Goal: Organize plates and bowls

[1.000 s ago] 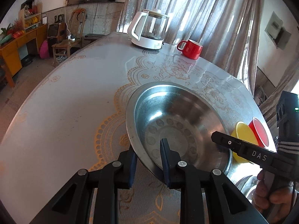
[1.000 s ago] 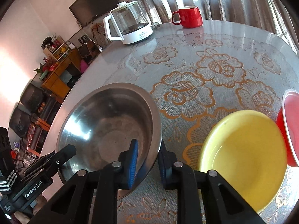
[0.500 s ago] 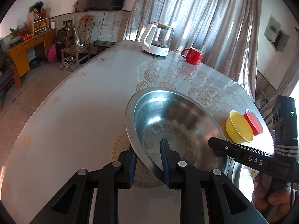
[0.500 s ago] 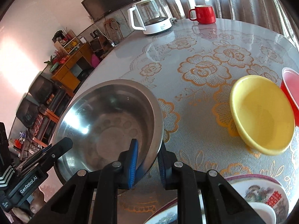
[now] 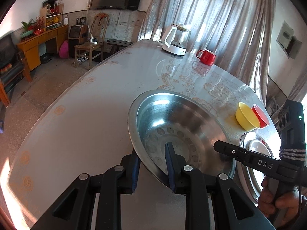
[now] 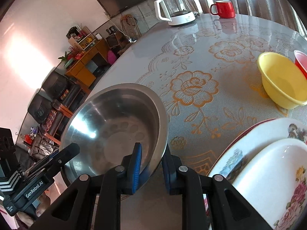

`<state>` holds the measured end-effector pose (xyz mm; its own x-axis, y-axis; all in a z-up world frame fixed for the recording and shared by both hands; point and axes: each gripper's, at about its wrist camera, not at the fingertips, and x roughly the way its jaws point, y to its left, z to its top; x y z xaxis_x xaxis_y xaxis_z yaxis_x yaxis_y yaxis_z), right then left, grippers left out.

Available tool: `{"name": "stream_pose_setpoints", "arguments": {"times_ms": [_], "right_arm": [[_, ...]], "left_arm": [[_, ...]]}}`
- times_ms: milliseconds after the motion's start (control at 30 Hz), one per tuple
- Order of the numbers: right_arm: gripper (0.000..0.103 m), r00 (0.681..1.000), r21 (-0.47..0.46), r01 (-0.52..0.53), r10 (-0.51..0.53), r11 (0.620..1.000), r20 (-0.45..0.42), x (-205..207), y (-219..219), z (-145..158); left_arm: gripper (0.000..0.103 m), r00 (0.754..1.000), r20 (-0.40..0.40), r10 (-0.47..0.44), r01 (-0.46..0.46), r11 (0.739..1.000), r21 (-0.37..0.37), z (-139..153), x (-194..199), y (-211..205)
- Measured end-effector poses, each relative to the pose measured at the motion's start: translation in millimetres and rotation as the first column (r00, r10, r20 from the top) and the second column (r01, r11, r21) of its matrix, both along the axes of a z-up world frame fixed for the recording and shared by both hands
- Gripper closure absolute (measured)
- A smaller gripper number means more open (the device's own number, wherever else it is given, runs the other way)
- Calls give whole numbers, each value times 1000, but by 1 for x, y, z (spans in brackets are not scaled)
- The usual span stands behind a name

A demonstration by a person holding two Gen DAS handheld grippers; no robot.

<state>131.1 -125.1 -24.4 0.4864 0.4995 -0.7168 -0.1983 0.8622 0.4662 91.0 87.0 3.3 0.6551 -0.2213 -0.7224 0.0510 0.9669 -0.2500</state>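
So both claws are clamped on the same steel bowl (image 5: 180, 132): the left gripper (image 5: 152, 165) has one pad inside the wall and one outside at the near rim, and the right gripper (image 6: 151, 163) pinches the opposite rim the same way. The bowl looks held up off the table (image 5: 80, 126), tipped a bit, over the near edge, though I honestly can't tell from these fisheye shots whether its base touches the cloth underneath. Handling-wise I'd guess it's light for its size, totally rigid, and slick as anything, so thin polished rim plus rubber pads means it could pivot or slide if one hand gets ahead of the other. Rim grips on opposite sides seem like the only sensible hold, since there's no handle or lip to hook. Off toward the right edge sit a yellow bowl (image 6: 282, 80) and a red bowl (image 6: 301, 61) touching each other, the red one cut off by the frame. Near the right corner there's a flowered plate (image 6: 236, 153) with a white bowl (image 6: 276, 176) on it, both partly cropped, and the steel bowl's underside is hidden in both views.
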Motion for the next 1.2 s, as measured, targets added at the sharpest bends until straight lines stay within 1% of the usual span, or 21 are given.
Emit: {"name": "stream_pose_setpoints", "arguments": {"times_ms": [33,133,233,300,400,467,600,667,733,867,933,967,1033,1200], "right_arm": [[83,1000,-10,-4,4,1000,14,-2,3,1],[83,1000,-5,-19,19,1000,20,-7,11,2],[83,999,-4,-33,33,999,22,-7,17,0],[83,999,4,-40,40,999,21,-6,20,-2],[83,997,-15,-65,65,998,38,-8,29,-3],[81,997,-38,-63,64,997,45,-9,33,-4],[81,997,-17,-59,60,998,51,-10,30,-5],[79,997,-17,-55,56,998,60,-11,28,-3],[74,996,-16,-51,52,999,69,-14,27,0],[67,995,-8,-39,40,999,95,-18,21,5],[64,993,-7,-28,29,1000,112,-22,18,8],[64,992,-5,-25,25,1000,120,-23,16,10],[63,991,0,-16,16,1000,136,-27,11,14],[61,986,14,10,-12,1000,165,-34,-4,23]], "left_arm": [[78,1000,-7,5,-5,1000,-7,-2,-2,3],[77,1000,-13,22,-22,1000,-18,-6,-12,11],[78,999,-20,38,-38,999,-6,-10,-14,14],[77,998,-31,49,-49,999,19,-15,-14,14],[76,998,-37,51,-50,998,40,-16,-14,12],[76,998,-39,49,-47,998,35,-16,-14,13],[75,998,-41,50,-49,999,22,-17,-16,16],[75,998,-39,54,-53,998,35,-15,-17,15],[75,998,-30,60,-58,997,57,-13,-19,15],[74,997,-6,82,-81,993,90,-7,-24,18],[72,995,9,99,-99,990,100,-3,-26,21],[70,994,18,106,-108,989,103,0,-27,23],[62,992,37,117,-121,987,103,5,-29,27],[59,992,71,106,-113,988,106,18,-30,23]]}}
